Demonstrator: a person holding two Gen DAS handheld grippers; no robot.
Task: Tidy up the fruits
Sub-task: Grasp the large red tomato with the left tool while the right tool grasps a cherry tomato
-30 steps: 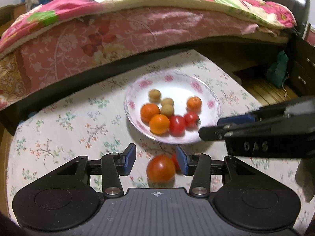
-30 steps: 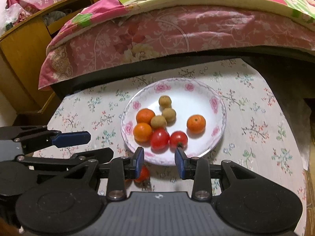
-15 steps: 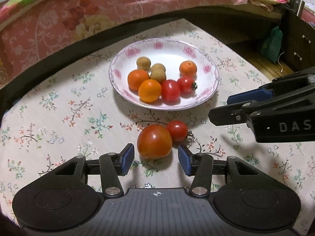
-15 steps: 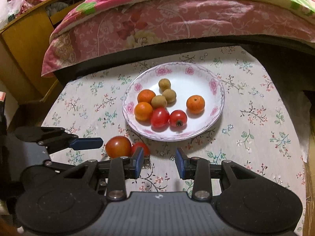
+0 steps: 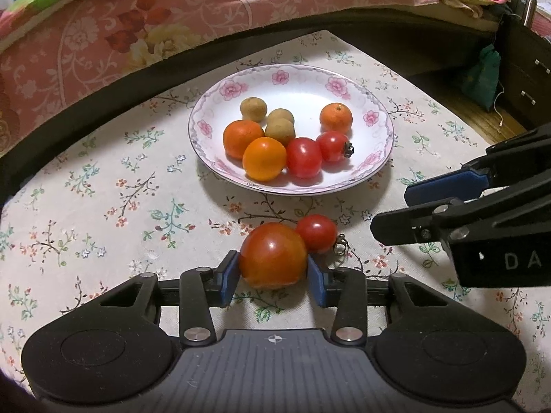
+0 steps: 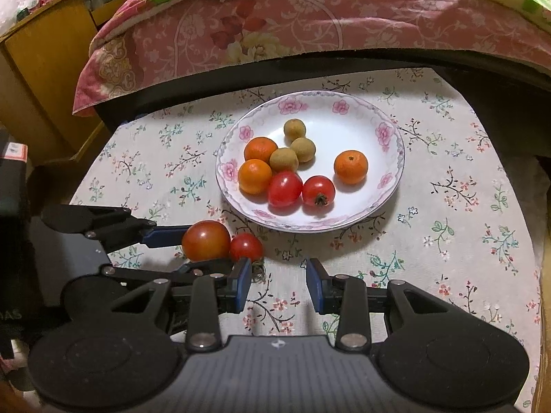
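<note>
Where the big tomato (image 5: 272, 254) rests on the table (image 5: 103, 206), the left hand-held gripper (image 5: 272, 273) brackets it: both blue pads (image 5: 230, 277) touch its sides, so the gripper is closed on the fruit. The tomato sits on the floral cloth just in front of the plate (image 5: 378, 117). A small tomato (image 5: 316, 233) touches its right side, with a dried stem lying beside it.

The plate holds eight fruits: three oranges (image 5: 264, 158), two cherry tomatoes (image 5: 303, 157) and three brown longans (image 5: 253, 109). Two oranges, both cherry tomatoes and two longans are clustered together; the third orange (image 5: 336, 118) sits apart toward the right rim.

The right hand-held gripper (image 6: 278, 285) hovers near the table's front edge, right of the small tomato (image 6: 246, 247), with its jaws wide apart and nothing between them. Its left pad (image 6: 243, 284) lies just beside that tomato. In the right wrist view the left gripper (image 6: 198, 251) enters from the left, one finger on each side of the big tomato (image 6: 206, 240).

Beyond the table stands a bed (image 6: 310, 24) with a pink floral quilt, and a yellow wooden cabinet (image 6: 44, 58) stands left of it.
</note>
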